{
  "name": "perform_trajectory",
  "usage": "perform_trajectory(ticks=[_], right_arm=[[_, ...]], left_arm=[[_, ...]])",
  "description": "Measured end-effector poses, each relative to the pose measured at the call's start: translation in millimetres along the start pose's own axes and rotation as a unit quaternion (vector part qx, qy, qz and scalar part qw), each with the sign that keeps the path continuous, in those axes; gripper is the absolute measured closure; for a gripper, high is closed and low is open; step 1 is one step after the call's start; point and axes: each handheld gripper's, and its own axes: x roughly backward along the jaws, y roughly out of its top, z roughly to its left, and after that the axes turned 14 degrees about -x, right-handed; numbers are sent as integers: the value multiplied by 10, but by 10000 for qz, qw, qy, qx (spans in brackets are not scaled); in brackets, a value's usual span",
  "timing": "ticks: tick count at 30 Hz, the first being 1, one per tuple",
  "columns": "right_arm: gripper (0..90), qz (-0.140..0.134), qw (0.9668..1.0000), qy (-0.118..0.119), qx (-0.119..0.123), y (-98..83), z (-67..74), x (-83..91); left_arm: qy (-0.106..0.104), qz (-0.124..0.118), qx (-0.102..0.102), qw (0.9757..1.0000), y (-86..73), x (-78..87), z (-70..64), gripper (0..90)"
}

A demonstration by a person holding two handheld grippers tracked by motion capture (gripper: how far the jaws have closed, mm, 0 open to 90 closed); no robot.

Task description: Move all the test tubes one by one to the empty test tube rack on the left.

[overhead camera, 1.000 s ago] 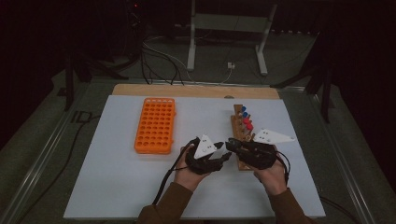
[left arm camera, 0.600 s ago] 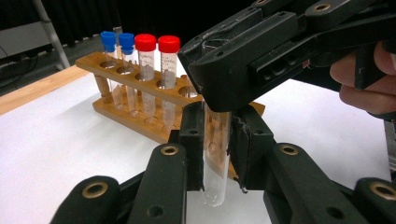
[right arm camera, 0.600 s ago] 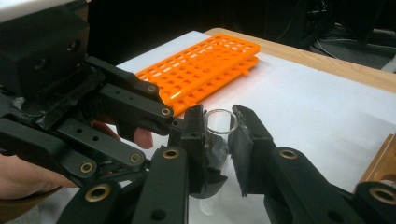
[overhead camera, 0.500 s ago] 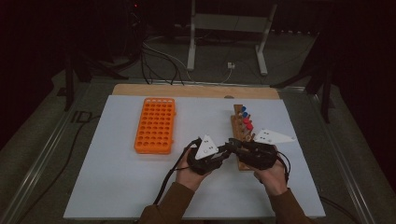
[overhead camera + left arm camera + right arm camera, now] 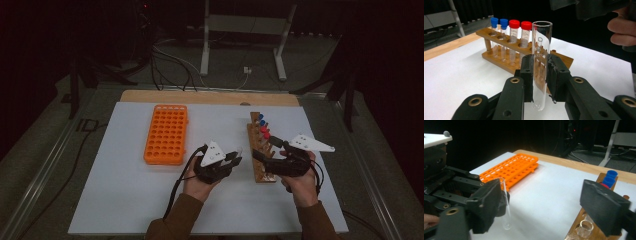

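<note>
Right gripper (image 5: 258,156) jaws just opened, empty; left gripper (image 5: 539,75) clamps glass tube (image 5: 541,60) upright, mouth up.

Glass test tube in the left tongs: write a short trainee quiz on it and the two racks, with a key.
1. True or false: the left tongs are shut on the uncapped glass test tube.
2. How many capped tubes stand in the wooden rack, and what colours are their caps?
3. Pick one. The orange rack: A) is full of tubes; B) holds no tubes; C) sits on top of the wooden rack.

Key
1. True.
2. Four: two with blue caps and two with red caps.
3. B.
</note>
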Motion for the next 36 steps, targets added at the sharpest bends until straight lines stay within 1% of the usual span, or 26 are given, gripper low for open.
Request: perform_trajectory(ticks=[3, 4, 6, 8, 11, 19, 21, 31, 36], right_arm=[[151, -40, 10000, 2, 8, 1, -19, 9], [117, -41, 10000, 38, -9, 1, -41, 13], [87, 0, 10000, -7, -8, -2, -53, 13], [79, 7, 10000, -41, 10, -5, -61, 14], [35, -22, 9999, -111, -12, -13, -92, 26], [17, -140, 9997, -195, -19, -17, -125, 62], [6, -150, 9997, -215, -28, -18, -128, 68], [5, -208, 9994, -287, -12, -24, -137, 83], [5, -205, 9994, -282, -13, -31, -136, 82]], left_arm=[[61, 9, 7, 10000, -10, 14, 16, 767], [104, 17, 10, 9999, -14, 18, 22, 767], [187, 41, 7, 9998, -25, 28, 40, 766], [267, 67, 34, 9996, -42, 37, 61, 767], [363, 101, 64, 9993, -71, 58, 102, 766], [647, 143, 139, 9977, -149, 149, 218, 766], [715, 143, 150, 9972, -167, 174, 247, 765], [1009, 197, 201, 9945, -255, 302, 390, 765], [1139, 229, 234, 9930, -303, 366, 460, 765]])
